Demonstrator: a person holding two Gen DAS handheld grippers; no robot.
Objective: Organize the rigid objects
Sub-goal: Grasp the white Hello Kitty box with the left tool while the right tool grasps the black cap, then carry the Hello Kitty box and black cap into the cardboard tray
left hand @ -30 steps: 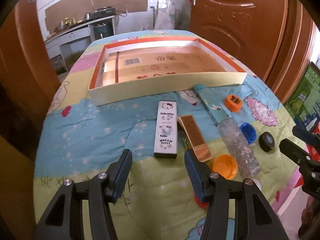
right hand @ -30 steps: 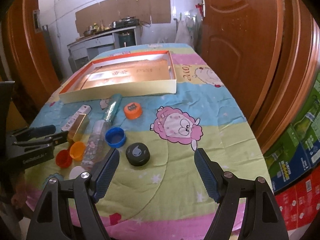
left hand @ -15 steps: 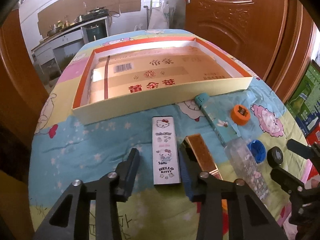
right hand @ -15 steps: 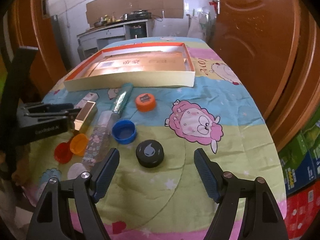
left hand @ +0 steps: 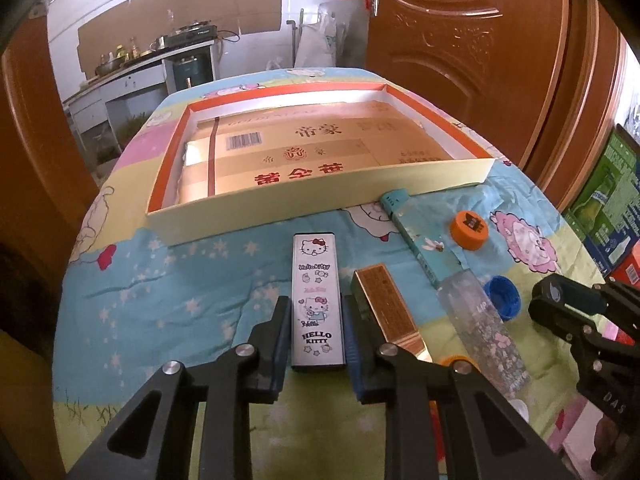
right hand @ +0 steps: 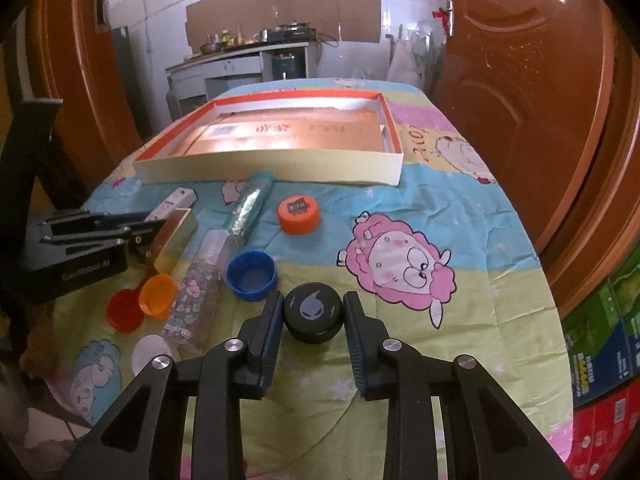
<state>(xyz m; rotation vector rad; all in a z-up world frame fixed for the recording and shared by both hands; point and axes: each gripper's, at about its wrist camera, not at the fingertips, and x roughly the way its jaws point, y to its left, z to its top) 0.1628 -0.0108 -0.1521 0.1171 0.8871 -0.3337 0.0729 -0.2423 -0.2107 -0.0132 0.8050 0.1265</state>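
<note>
the left gripper (left hand: 316, 330) is closing around the white hello kitty printed rectangular case (left hand: 318, 300), its pads touching the case's long sides, just before the near wall of the shallow cream cardboard tray (left hand: 320, 204). the right gripper (right hand: 312, 314) is closing on the black round cap (right hand: 313, 312) near the table's front edge.

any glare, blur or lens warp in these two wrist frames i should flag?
Left wrist: sharp; strong fisheye bows the tray walls and door; black corner vignette; glare on the gold box near the left gripper. Right wrist: sharp around the black cap between the right gripper pads; window blown out; tray floor has a soft sheen.
</note>
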